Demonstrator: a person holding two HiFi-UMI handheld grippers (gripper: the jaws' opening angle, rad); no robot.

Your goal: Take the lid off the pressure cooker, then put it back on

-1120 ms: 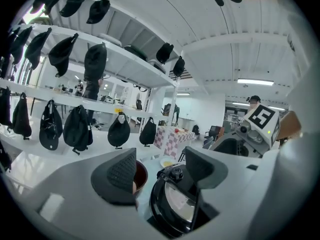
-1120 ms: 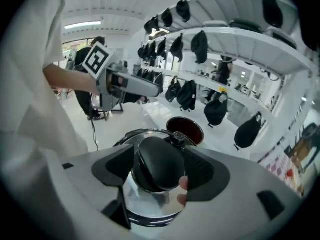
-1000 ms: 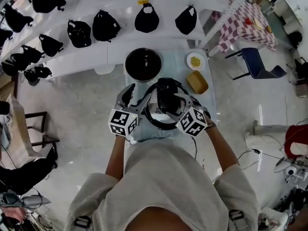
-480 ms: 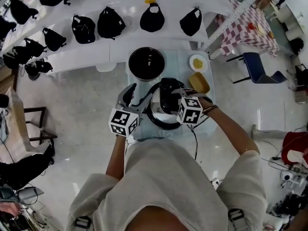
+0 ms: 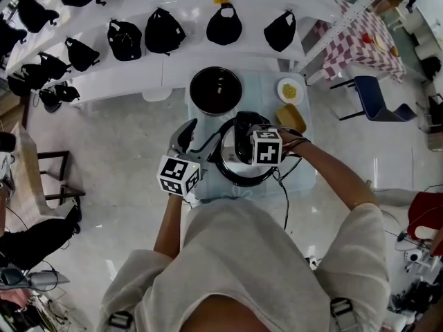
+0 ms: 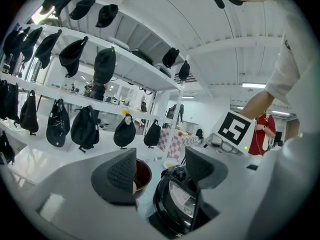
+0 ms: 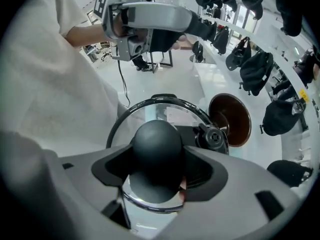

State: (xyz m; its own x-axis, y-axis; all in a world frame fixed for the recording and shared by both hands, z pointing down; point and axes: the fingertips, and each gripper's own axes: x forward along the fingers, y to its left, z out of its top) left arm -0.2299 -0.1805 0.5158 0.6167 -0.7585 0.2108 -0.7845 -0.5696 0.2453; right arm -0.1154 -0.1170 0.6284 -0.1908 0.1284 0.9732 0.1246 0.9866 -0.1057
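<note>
Your right claw (image 7: 157,176) was closed on the round black knob (image 7: 156,144) of the lid (image 7: 165,111), with one jaw pressed against each side of it. The lid lay over the pressure cooker (image 5: 239,177), which stood near the middle of the worktop (image 5: 263,92). No view showed whether the lid was seated or already raised clear of the rim. Your left claw (image 6: 160,170) was wide open and held nothing. It hung just beside the cooker's left flank, with the cooker body visible beyond and below the jaws, and contact with the body could not be confirmed. The step in hand appeared to be the lift-off, and the following hazards applied. The knob was smooth and domed, so a grip set low or off-centre could let it slide out of the jaws and drop the lid onto the cooker. With your left claw not bracing the body, a locked or sticking lid could drag the whole cooker upward or skid it across the worktop. A dark bowl (image 5: 216,90) stood just behind the cooker and a small plate of yellow food (image 5: 289,90) lay near its far right, so a lid swung wide could strike either. A straight, level lift was called for.
</note>
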